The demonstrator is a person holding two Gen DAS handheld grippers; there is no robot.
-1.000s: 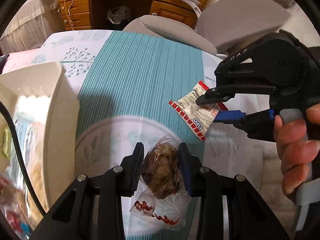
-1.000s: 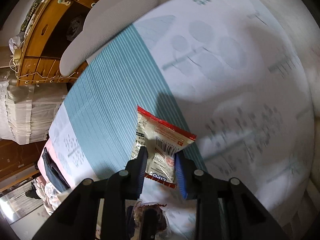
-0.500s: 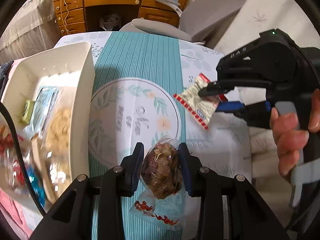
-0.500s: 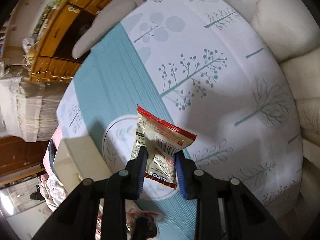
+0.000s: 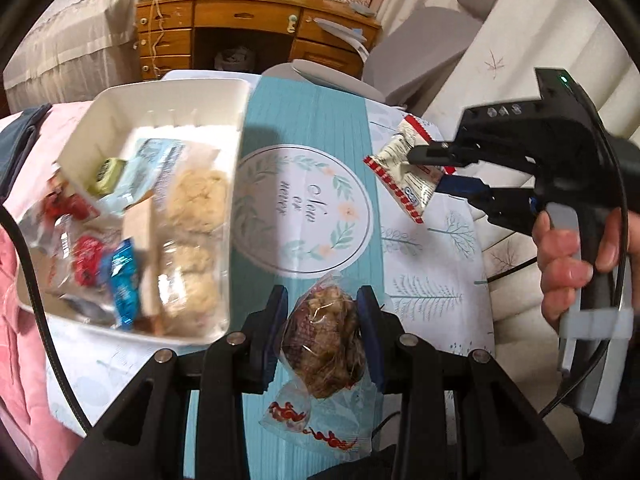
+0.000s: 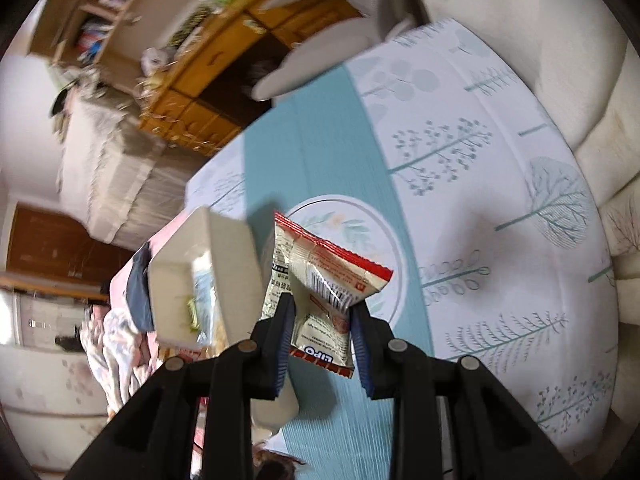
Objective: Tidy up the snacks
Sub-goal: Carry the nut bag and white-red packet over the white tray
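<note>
While both tongs hang over the tablecloth, the left gripper squeezes a clear bag of brown snack and the right gripper pinches a red-edged snack packet. Only the left camera shows inside the white bin at nine o'clock, full of snacks, and the hand at three o'clock.
</note>
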